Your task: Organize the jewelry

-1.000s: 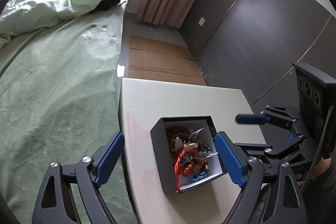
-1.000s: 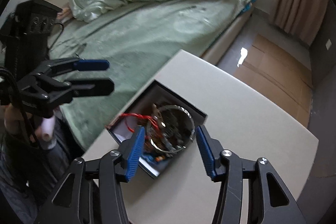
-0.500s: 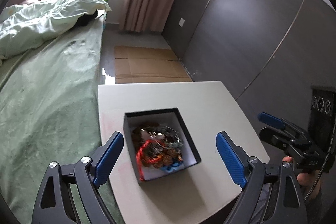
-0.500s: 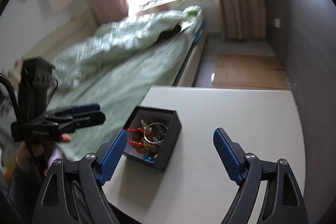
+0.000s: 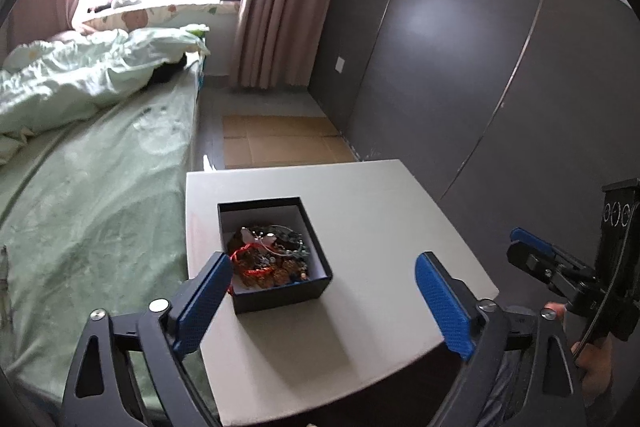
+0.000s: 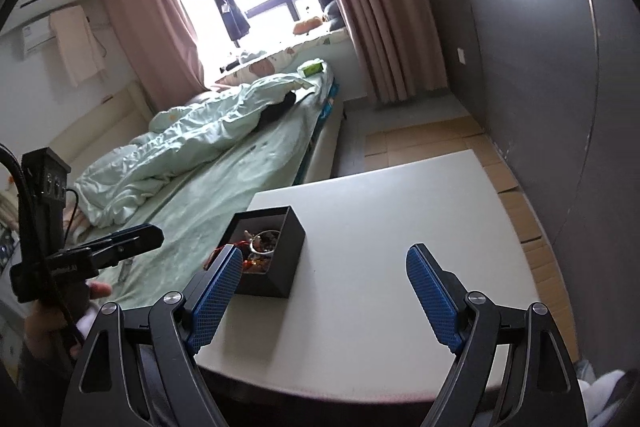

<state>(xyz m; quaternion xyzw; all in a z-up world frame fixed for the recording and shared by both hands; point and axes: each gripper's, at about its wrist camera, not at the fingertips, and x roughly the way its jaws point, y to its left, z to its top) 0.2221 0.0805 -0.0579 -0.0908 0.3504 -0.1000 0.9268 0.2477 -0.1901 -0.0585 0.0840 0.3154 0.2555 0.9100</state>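
A black open box stands on the white table, near its left edge. It holds a tangle of jewelry: red cord, beads and a silver bangle. The box and the jewelry also show in the right wrist view. My left gripper is open and empty, held back above the table's near edge with the box between its fingers in view. My right gripper is open and empty, above the near edge, to the right of the box. It also shows in the left wrist view.
A bed with a green sheet and a rumpled duvet runs along the table's left side. A dark wall stands to the right. Flattened cardboard lies on the floor beyond the table. Pink curtains hang by the window.
Both grippers have pulled up and back from the box, so more of the room shows. The right gripper's jaws have opened wider. The box and jewelry have not moved.
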